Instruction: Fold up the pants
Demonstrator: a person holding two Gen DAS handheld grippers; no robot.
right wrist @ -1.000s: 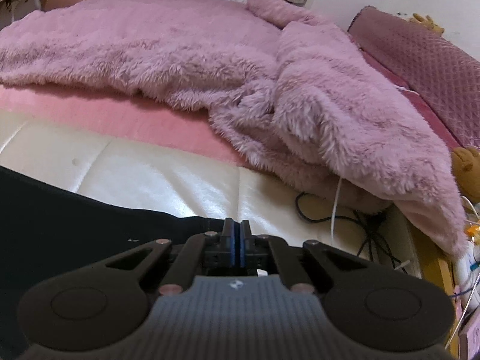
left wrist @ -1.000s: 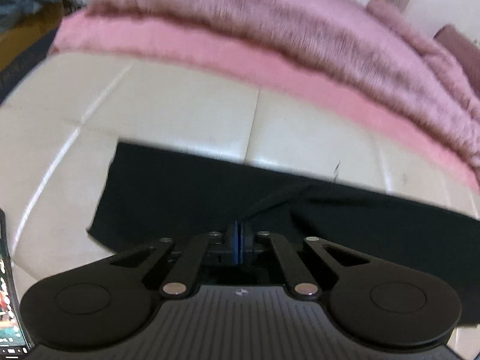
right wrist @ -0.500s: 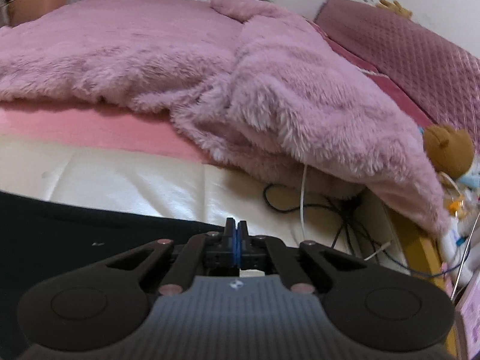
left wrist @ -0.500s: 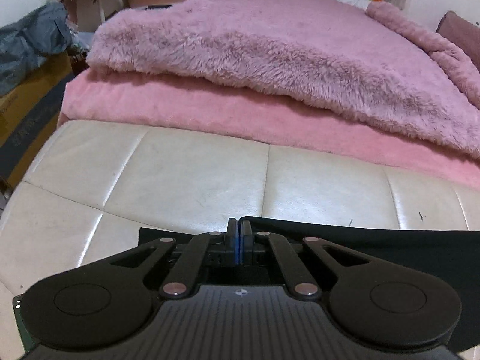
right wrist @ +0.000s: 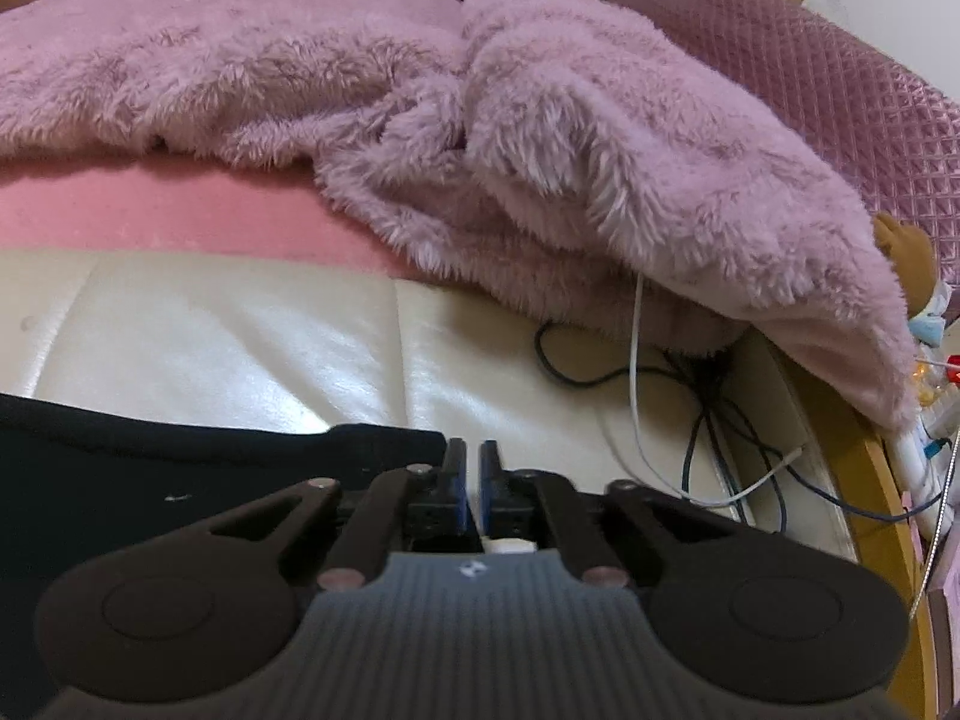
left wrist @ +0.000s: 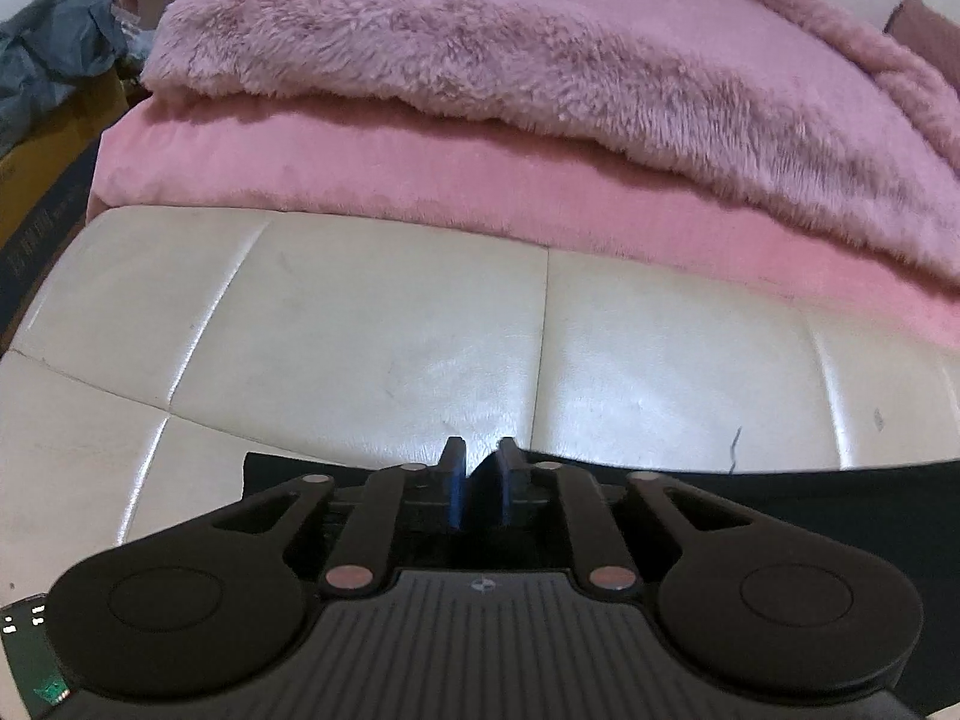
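The black pants (left wrist: pixel 780 492) lie flat on a cream leather bench (left wrist: pixel 360 330), their far edge running level with my fingertips. My left gripper (left wrist: pixel 480 468) hovers over that edge near the pants' left corner. Its jaws are opening, with a narrow gap and no cloth pinched between the blue pads. In the right wrist view the pants (right wrist: pixel 180 468) fill the lower left and end just left of my right gripper (right wrist: pixel 472 474). Its jaws are also opening, a slim gap showing pale bench (right wrist: pixel 210 330) between the pads.
A fluffy pink blanket (left wrist: pixel 540 48) on a pink sheet (left wrist: pixel 360 168) borders the bench's far side. Tangled cables (right wrist: pixel 690 408) lie on the bench's right end under the blanket (right wrist: pixel 600 120). A brown plush toy (right wrist: pixel 906 258) and a quilted cushion (right wrist: pixel 810 72) sit at right.
Both grippers were shut on the pants' edge and now stand slightly apart, with the cloth let go. In the left view the pants' far edge has come down to the fingertips.
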